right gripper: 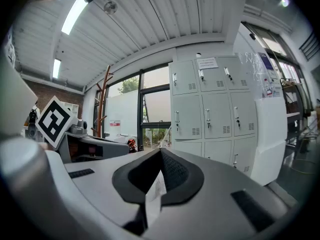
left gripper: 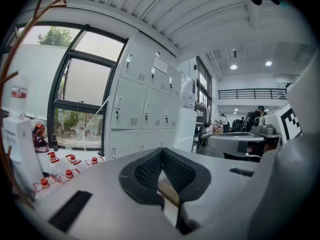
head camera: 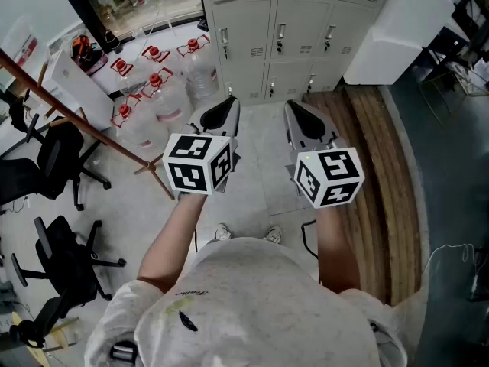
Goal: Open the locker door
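Note:
A bank of grey lockers [head camera: 290,37] stands ahead across the floor, every door closed, each with a small handle and a vent. The lockers [left gripper: 145,104] show in the left gripper view beside a window, and the lockers [right gripper: 210,109] fill the right half of the right gripper view. My left gripper [head camera: 228,104] and right gripper [head camera: 295,108] are held side by side at waist height, both well short of the doors. The left gripper [left gripper: 163,148] is shut, tips together, nothing between them. The right gripper [right gripper: 161,149] is shut and empty too.
Several large water bottles with red caps [head camera: 157,90] sit on the floor left of the lockers. A wooden coat rack [head camera: 76,117] and black office chairs [head camera: 53,159] stand to my left. A white cabinet [head camera: 397,29] and a wooden platform [head camera: 374,167] lie on the right.

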Action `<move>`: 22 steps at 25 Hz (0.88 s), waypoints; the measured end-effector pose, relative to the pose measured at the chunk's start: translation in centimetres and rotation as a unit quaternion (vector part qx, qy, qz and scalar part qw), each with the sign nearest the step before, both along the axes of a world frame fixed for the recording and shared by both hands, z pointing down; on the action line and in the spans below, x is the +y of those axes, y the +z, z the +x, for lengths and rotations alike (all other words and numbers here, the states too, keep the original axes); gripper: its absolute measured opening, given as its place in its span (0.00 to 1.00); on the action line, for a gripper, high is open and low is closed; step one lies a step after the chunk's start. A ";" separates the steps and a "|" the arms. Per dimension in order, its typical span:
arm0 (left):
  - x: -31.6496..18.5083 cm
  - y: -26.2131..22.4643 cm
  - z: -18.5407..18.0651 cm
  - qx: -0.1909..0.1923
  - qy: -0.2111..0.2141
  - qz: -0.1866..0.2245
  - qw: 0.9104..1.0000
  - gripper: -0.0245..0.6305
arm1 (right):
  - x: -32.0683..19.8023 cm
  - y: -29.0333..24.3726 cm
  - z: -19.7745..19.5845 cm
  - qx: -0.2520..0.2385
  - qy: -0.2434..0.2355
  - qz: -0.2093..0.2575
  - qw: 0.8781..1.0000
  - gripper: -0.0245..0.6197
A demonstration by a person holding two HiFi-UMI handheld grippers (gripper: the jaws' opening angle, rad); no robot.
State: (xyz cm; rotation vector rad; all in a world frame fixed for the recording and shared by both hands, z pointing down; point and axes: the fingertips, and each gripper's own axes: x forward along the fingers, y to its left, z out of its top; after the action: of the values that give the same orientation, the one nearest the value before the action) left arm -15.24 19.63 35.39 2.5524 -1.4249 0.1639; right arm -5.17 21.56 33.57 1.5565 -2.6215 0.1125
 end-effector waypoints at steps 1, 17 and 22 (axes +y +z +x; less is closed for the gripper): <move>0.1 0.0 0.2 0.000 0.000 0.000 1.000 0.05 | 0.1 0.0 0.2 -0.002 0.001 0.001 1.000 0.04; 0.2 0.3 6.1 -0.005 0.016 -0.003 1.000 0.05 | 0.8 -0.1 5.6 -0.027 0.006 0.007 1.000 0.04; -0.3 0.3 9.5 -0.014 0.024 -0.004 1.000 0.05 | 0.4 0.3 8.8 -0.038 0.010 0.004 0.999 0.04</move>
State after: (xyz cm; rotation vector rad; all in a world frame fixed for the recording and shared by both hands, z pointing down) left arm -5.72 19.34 35.67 2.5898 -1.3711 0.2142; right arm 3.67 21.91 33.87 1.6110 -2.6672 0.1668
